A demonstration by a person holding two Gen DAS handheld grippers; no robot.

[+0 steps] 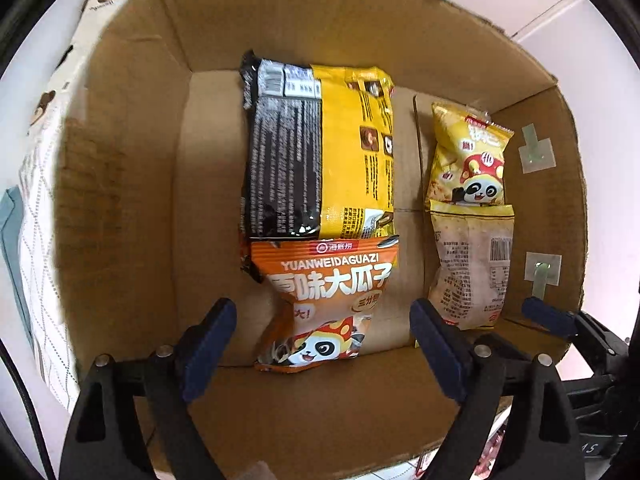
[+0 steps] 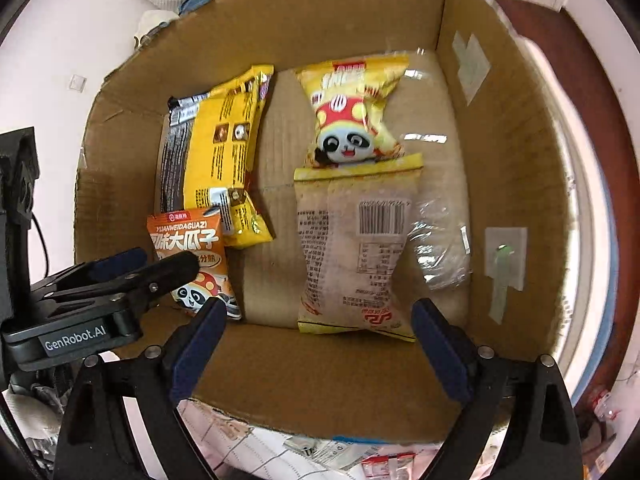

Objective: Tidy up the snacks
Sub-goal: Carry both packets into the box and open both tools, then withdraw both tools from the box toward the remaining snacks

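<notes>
Both grippers hang wide open, holding nothing: left gripper [image 1: 324, 344] over the orange "YUANWEIDAGUAZI" packet [image 1: 324, 292], right gripper [image 2: 318, 336] over the barcode-side packet [image 2: 352, 248], inside the cardboard box [image 1: 120, 200].

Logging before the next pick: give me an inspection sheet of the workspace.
Surface: cardboard box, open top, snacks lying flat on its floor.
Job's things: orange seed bag overlapping the end of the yellow-black pack; yellow panda bag above the pale bag, barcode side up.
Clutter: clear wrapper beside the pale bag; tape patches on the wall.
Grippers: left gripper open over the seed bag; right gripper open over the pale bag; neither holds anything.
Cables: nothing seen.
Surroundings: bear-print cloth outside the box.
</notes>
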